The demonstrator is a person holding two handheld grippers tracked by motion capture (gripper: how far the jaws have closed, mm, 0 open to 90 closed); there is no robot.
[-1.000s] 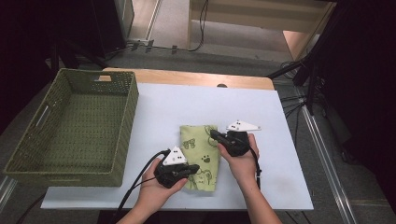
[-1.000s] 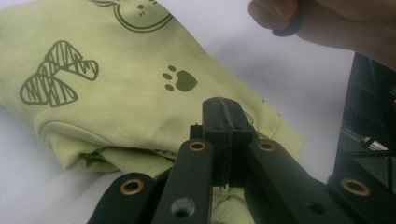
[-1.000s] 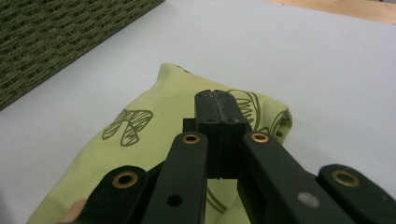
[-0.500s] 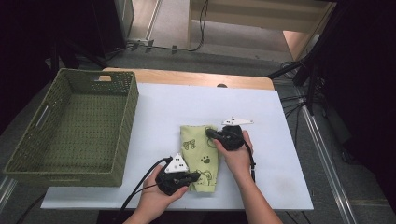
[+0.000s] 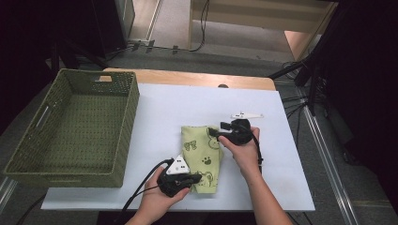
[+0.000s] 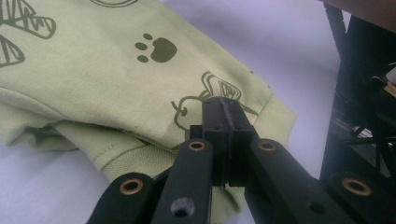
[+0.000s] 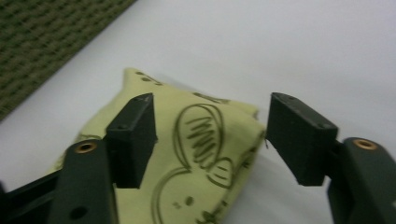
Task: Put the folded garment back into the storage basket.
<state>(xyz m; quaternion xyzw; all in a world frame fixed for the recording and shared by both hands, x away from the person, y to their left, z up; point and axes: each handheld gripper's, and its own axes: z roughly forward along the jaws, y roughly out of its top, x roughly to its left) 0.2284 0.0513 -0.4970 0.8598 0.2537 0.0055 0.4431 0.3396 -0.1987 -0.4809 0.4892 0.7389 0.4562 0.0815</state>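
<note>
A folded light green cloth [image 5: 202, 150] with dark paw and bee prints lies on the white table [image 5: 178, 108]. My left gripper [image 5: 195, 178] is at the cloth's near end. In the left gripper view it [image 6: 222, 112] is shut, with the edge of the cloth [image 6: 116, 70] pinched between its pads. My right gripper [image 5: 213, 133] is at the cloth's far right corner. Its jaws [image 7: 215, 121] have just been opening and now stand open on either side of that corner of the cloth [image 7: 187, 140], their pads off the fabric.
A deep green woven basket [image 5: 119, 140] stands on the left part of the table, and its weave [image 7: 46, 37] is visible beyond the cloth. Bare white tabletop lies to the right of the cloth and behind it. Cables and dark frames are off the right edge.
The right hand has shifted a little toward the cloth's far end and turned slightly. The left hand and the cloth have stayed nearly still.
</note>
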